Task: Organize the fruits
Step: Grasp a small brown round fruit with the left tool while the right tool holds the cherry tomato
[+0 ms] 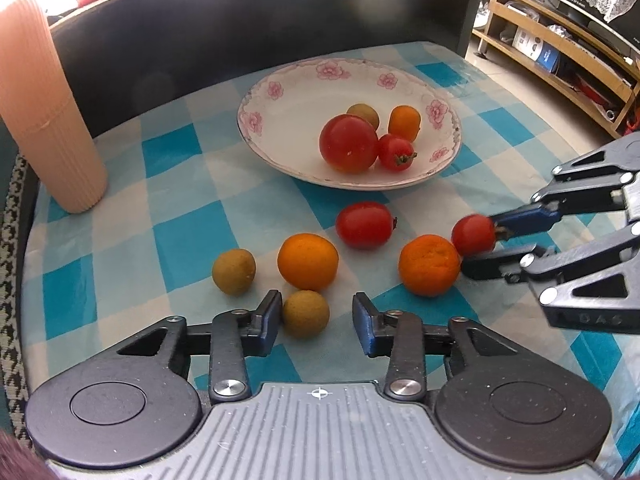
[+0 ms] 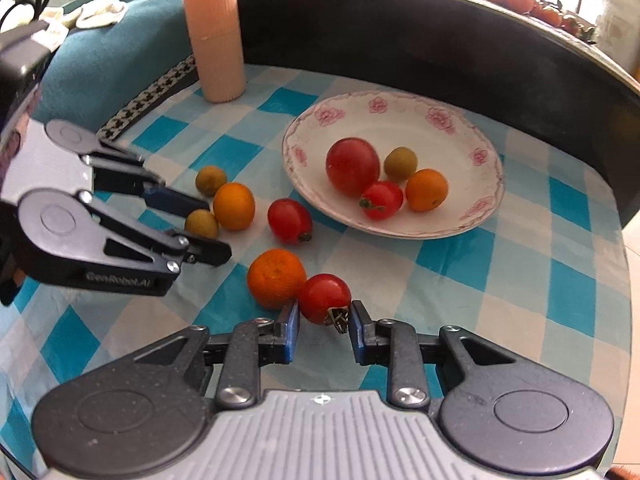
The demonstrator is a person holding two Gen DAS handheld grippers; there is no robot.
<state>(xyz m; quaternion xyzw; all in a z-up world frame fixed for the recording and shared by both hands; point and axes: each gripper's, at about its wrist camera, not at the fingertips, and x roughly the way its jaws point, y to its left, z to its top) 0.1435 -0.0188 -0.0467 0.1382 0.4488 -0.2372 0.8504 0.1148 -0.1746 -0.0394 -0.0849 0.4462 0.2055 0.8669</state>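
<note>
The right tongs (image 2: 323,326) sit spread around a small tomato (image 2: 325,298) on the checked worktop (image 2: 520,280), touching an orange (image 2: 276,279), while the left tongs (image 1: 316,320), also spread, flank a green fruit (image 1: 306,313); closing off-centre could squirt either away from the plate (image 2: 490,168)

Bright daylight floods in from behind the far edge of my counter (image 1: 120,216), blowing out the top corners of both views. Fruit shadows are soft and short. Fisheye bending curves every edge, and faint lens haze smudges the dark backboard (image 1: 256,28).
</note>
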